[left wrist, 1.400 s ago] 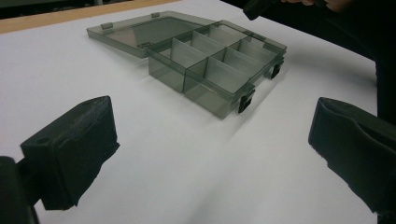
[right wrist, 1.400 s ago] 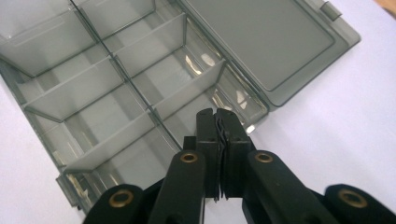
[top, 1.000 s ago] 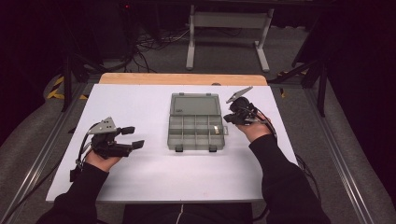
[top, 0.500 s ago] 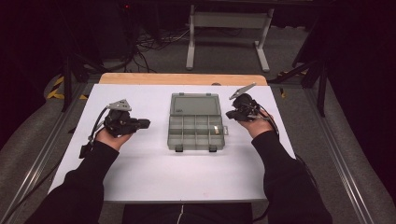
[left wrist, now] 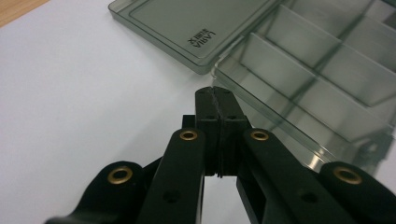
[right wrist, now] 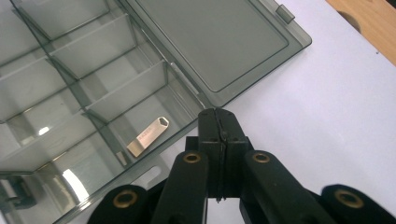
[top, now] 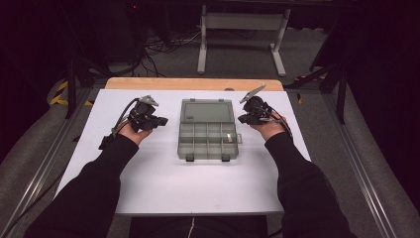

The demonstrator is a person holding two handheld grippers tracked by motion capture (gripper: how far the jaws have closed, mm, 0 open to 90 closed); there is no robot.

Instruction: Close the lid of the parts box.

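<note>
Since 1 second ago, the left gripper (top: 161, 120) has travelled from the near left part of the tabletop (top: 148, 188) up and inward, and it now sits just beside the left edge of the organizer box (top: 207, 130). The right gripper (top: 242, 118) stayed almost in the same place, near the right edge of this box. Both pairs of jaws are pressed together and pinch nothing, as each gripper view shows.

The grey transparent box lies in the middle of the white tabletop with its lid (right wrist: 219, 44) folded open and flat on the far side. Its tray has several compartments. 1 small metal USB stick (right wrist: 148, 136) lies in a compartment on the right side, near the right gripper.
</note>
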